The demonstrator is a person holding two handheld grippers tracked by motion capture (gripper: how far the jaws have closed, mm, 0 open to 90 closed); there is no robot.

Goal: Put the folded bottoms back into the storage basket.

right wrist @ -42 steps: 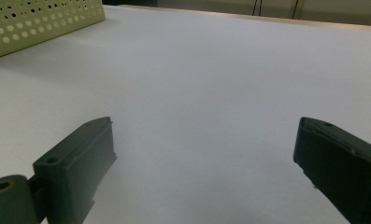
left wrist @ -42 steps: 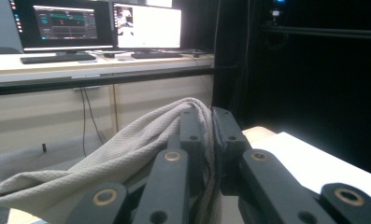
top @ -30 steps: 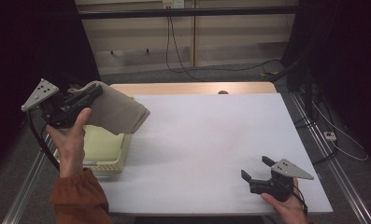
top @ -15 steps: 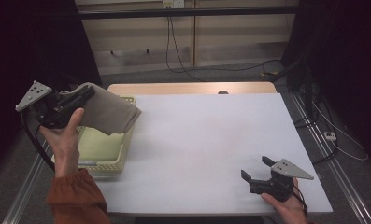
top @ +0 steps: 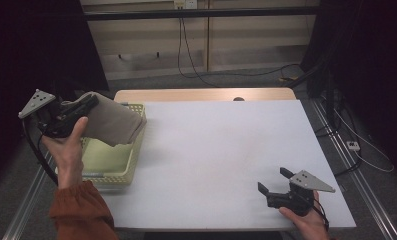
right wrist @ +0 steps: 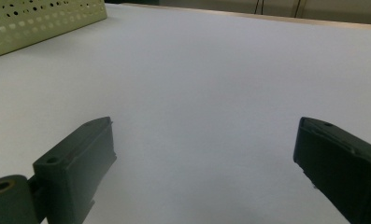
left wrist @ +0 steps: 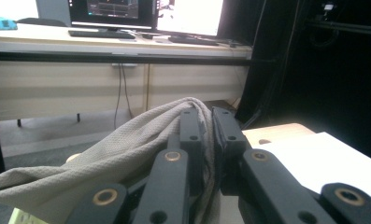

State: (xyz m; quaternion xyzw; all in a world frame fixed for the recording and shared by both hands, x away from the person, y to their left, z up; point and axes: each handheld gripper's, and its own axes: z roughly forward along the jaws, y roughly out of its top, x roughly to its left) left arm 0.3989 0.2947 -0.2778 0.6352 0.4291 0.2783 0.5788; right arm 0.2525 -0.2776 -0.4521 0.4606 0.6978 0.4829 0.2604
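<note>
Left gripper (top: 88,102): you have it clenched on the beige cloth (top: 111,122), held above the yellow basket (top: 111,172).
Right gripper (top: 276,182): released, jaws wide, resting on your white worktop (top: 221,145).

A white tabletop (top: 221,150) with a wooden strip along its far edge stands on grey carpet (top: 196,82). Beyond it runs a pale wood desk (left wrist: 103,39) carrying lit monitors (left wrist: 190,16), cables (top: 186,55) hanging beneath. Darkness flanks both sides.
</note>
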